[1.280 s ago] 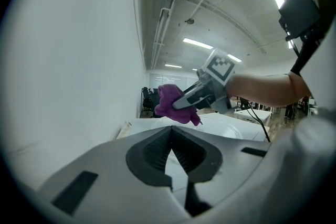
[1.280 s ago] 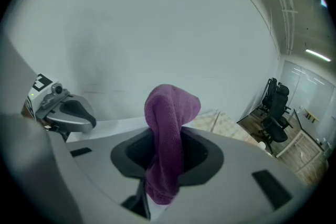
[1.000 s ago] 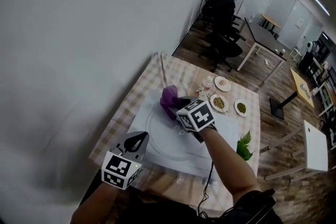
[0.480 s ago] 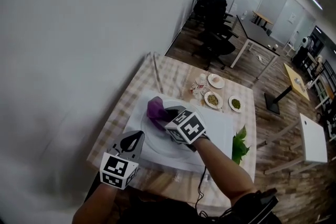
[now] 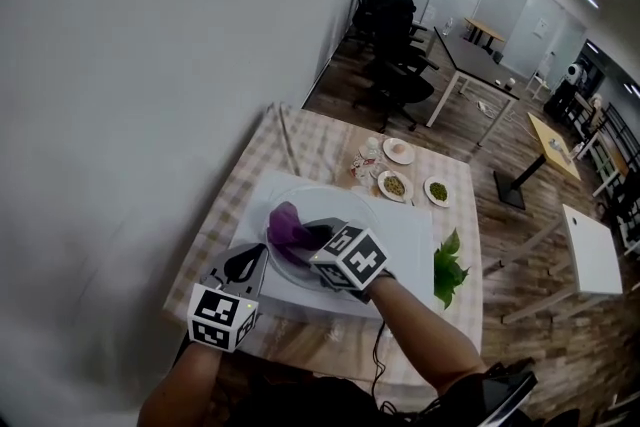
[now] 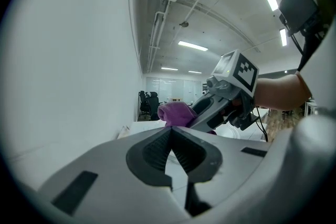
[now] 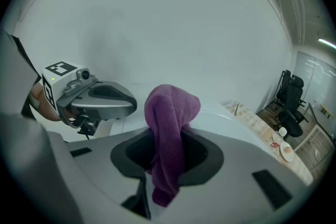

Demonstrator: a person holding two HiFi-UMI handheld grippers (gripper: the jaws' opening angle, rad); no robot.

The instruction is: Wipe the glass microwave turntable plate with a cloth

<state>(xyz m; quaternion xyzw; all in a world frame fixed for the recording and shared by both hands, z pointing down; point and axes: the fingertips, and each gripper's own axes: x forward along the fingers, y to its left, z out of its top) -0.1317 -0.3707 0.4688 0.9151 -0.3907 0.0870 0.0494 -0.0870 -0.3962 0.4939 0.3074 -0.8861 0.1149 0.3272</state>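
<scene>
The round glass turntable plate point(image 5: 338, 198) lies on a white mat point(image 5: 415, 245) on the checked table. My right gripper point(image 5: 308, 235) is shut on a purple cloth point(image 5: 285, 223) and holds it over the plate's left part. In the right gripper view the cloth point(image 7: 170, 113) hangs bunched between the jaws. My left gripper point(image 5: 250, 262) hovers at the plate's near-left rim, jaws shut with nothing between them. The left gripper view shows the cloth point(image 6: 176, 113) and the right gripper point(image 6: 212, 107) just ahead of its fingertips point(image 6: 157, 147).
Three small dishes point(image 5: 393, 183) of food and a bunch of green leaves point(image 5: 447, 267) sit on the table's right side. A pair of chopsticks point(image 5: 285, 140) lies at the far left corner. A white wall point(image 5: 150, 65) runs along the left. Office chairs stand beyond.
The right gripper has dragged the purple cloth across the plate toward its left, near side. The left gripper has stayed by the plate's near-left rim.
</scene>
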